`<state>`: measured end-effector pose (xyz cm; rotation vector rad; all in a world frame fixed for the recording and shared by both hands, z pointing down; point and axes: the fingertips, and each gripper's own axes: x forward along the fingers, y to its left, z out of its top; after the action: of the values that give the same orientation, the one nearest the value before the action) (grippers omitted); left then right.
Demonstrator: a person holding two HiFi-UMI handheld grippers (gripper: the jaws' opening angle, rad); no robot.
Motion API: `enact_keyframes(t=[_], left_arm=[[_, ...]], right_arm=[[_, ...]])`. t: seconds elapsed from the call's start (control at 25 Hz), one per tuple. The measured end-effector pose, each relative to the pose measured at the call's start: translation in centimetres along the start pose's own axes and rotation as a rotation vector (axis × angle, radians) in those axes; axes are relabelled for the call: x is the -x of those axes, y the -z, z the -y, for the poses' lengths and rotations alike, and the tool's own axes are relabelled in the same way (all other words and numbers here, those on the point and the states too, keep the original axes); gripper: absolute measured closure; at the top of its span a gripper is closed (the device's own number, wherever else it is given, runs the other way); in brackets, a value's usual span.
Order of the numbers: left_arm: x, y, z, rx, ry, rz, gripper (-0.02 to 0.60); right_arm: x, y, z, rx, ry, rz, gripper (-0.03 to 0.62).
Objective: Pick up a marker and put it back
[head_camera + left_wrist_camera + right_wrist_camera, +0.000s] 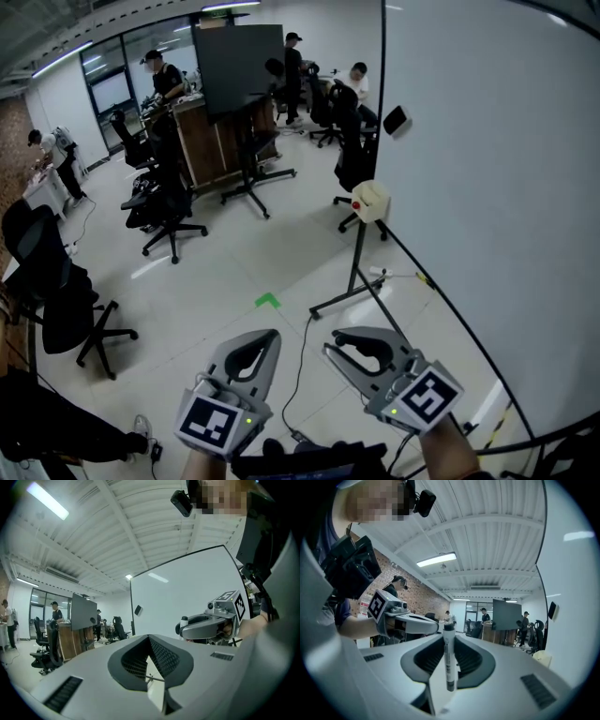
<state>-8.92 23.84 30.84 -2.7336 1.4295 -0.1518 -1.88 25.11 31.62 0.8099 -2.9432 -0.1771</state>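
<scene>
well, my right claw is clamped on the marker, which stands upright between the pads, one dark end at twelve o'clock and the other at six. my left claw has its jaws together with nothing in them; seen from the right gripper view it sits at nine o'clock, near. the whiteboard rises at three o'clock, a dark block stuck on it. office chairs and people stand well apart at eleven.
</scene>
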Motion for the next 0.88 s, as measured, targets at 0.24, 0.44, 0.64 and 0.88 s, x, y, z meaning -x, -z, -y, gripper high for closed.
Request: enact_keyframes(t=[0.24,0.44,0.64,0.88], left_arm=[[0.4,0.2,-2.7,0.021,0.02,0.016,0.583],[1.4,0.1,-5.4,0.03,0.043,0.037,0.583],[1.3,0.8,-8.0,0.045,0.088,0.057,0.583],[1.5,2.2,-11.2,0.07,0.15,0.053,0.583]], right_arm=[[-2.4,-0.4,-0.4,0.019,0.02,-0.029,0.502],[-5.0,-1.3,-1.1,0.017,0.042,-0.035,0.502],[-7.5,-1.1,-0.6,0.028,0.092,-0.06,0.502],[-10.9,-0.8,-1.4,0.022,0.148,-0.077,0.502]])
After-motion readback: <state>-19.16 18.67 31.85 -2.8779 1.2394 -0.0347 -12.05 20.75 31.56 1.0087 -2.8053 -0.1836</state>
